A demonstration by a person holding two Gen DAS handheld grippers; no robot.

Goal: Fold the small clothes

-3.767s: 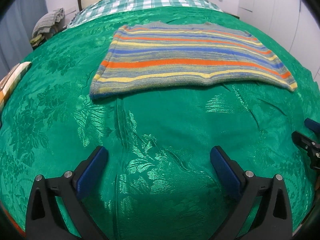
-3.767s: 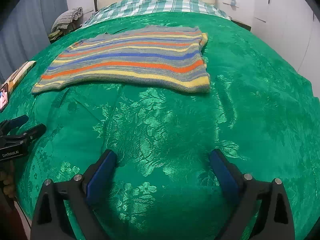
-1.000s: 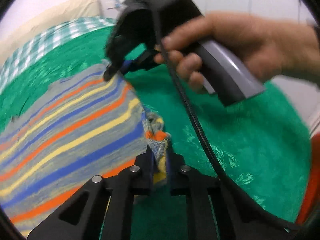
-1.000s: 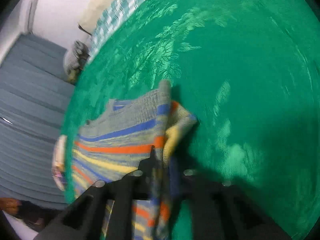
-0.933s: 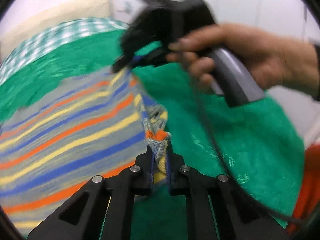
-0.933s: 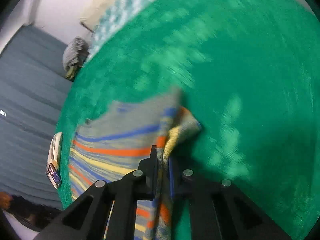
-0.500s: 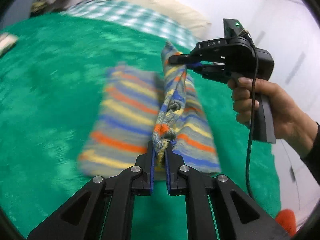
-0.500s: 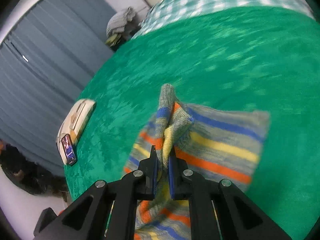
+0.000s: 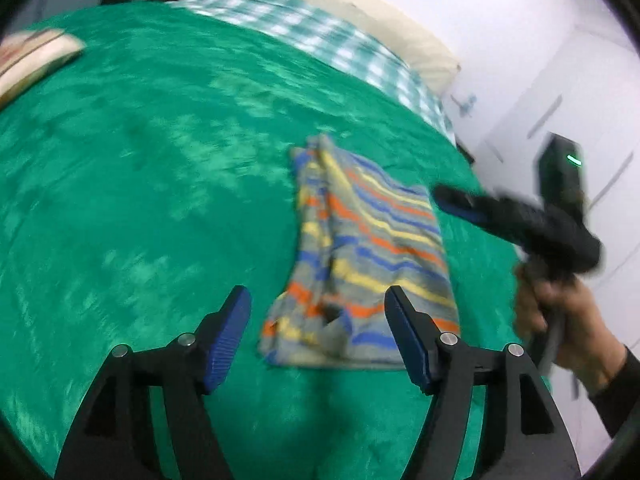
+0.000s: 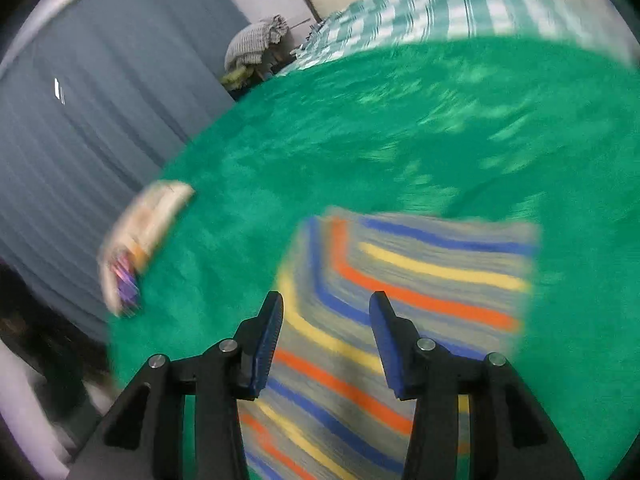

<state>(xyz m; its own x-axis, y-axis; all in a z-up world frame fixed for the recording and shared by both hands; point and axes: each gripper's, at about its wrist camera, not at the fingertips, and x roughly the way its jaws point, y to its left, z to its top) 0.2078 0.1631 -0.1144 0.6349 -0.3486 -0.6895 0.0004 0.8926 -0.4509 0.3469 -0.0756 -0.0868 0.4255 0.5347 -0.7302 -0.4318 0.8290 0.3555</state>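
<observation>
Green floral bedspread stretched over a bed, with a green-and-white checked sheet and a cream pillow at the far end, white walls beyond. Grey-blue curtain down one side in the right wrist view, a heap of grey cloth piled near the bed's far corner. Flat cream object with a coloured end lying at the bedspread's edge by the curtain; too blurred to identify. Striped knit garment, grey with orange, yellow and blue bands, folded over on itself and resting flat on the bedspread, one long edge bunched into a ridge, a small rumpled corner at the near end. Left gripper held just above the garment's near end, jaws spread wide with blue pads to either side, gripping nothing. Right gripper poised over the garment's other end, jaws likewise apart and empty, striped fabric visible between them. Same right gripper seen from the left wrist camera as a black pistol-shaped tool with a green light, carried in a bare hand beside the garment. Heavy motion blur across both views.
</observation>
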